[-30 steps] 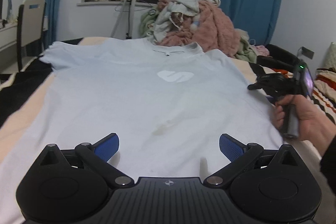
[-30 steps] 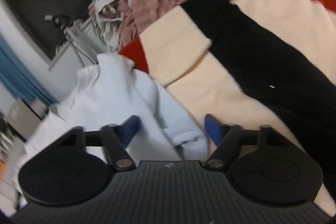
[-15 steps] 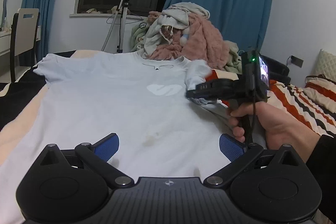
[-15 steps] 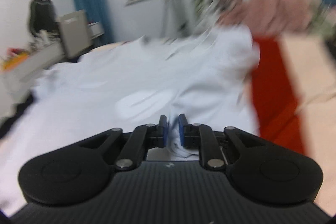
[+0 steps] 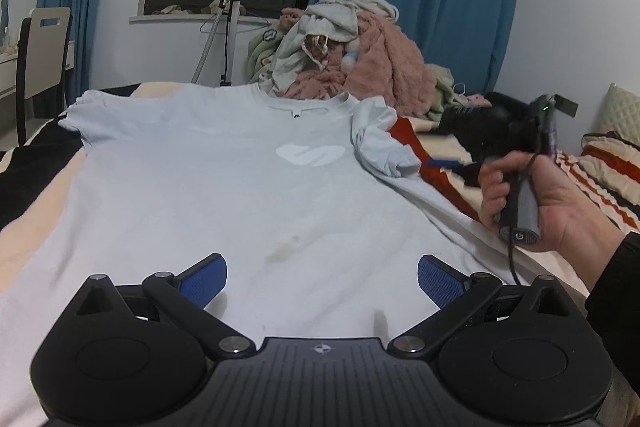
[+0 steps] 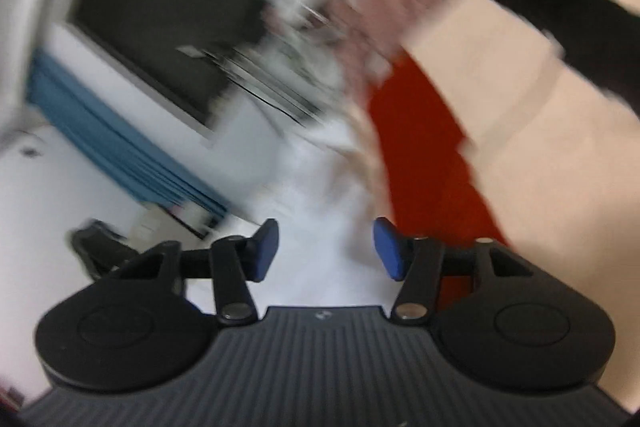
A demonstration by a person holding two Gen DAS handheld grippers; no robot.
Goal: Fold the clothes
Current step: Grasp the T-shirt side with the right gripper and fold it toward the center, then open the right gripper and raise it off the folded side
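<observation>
A pale blue T-shirt [image 5: 240, 187] lies flat, front up, on the bed, its collar at the far end. Its right sleeve [image 5: 380, 143] lies folded inward in a loose bunch. My left gripper [image 5: 322, 275] hovers open over the near hem with nothing between its pads. A hand [image 5: 540, 203] holds my right gripper [image 5: 444, 151] just right of the folded sleeve. In the blurred right wrist view that gripper [image 6: 326, 251] has its jaws opening; the pale cloth [image 6: 320, 187] shows beyond the gap and the pads do not press on it.
A heap of pink and white clothes [image 5: 352, 55] sits behind the collar. A striped blanket [image 5: 600, 167] covers the bed at right. At far left stands a chair [image 5: 44, 55], and a metal stand [image 5: 230, 27] rises before the dark window.
The right gripper shut on the right sleeve, carried it in over the shirt, then let go and drew back to the right. The sleeve now lies folded in. The left gripper stayed put.
</observation>
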